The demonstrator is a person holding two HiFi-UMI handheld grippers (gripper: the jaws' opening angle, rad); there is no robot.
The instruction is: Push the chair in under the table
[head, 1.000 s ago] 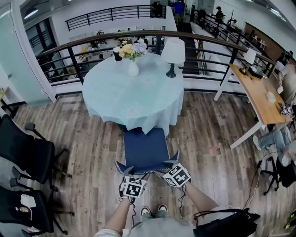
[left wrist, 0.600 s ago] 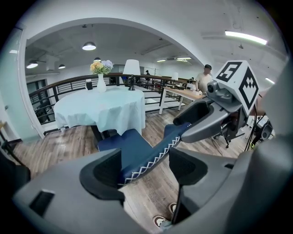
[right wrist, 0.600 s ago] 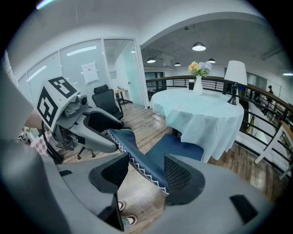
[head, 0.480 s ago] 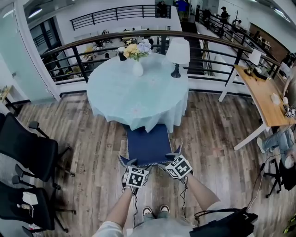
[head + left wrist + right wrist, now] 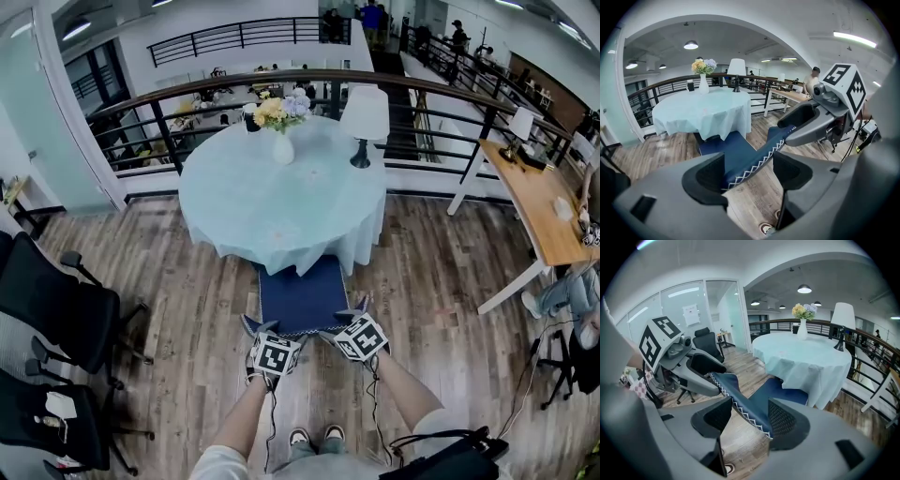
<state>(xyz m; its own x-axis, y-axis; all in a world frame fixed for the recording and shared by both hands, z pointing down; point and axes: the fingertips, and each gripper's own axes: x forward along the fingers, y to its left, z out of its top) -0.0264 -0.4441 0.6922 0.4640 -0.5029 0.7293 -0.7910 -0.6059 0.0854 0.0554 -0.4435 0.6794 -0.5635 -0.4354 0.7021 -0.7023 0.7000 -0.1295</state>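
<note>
Blue chair (image 5: 302, 295) sits partly under the round surface (image 5: 281, 202) at mid-frame — backrest not yet in; left gripper (image 5: 258, 333) and right gripper (image 5: 349, 319) straddle it, jaws apart.

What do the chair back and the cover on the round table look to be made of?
Chair back: dark blue padded fabric or faux leather with a matte look and white zigzag stitching along its edge. I can't tell which of the two it is. Tablecloth: thin pale blue cloth, matte, hanging in soft folds around the rim.
</note>
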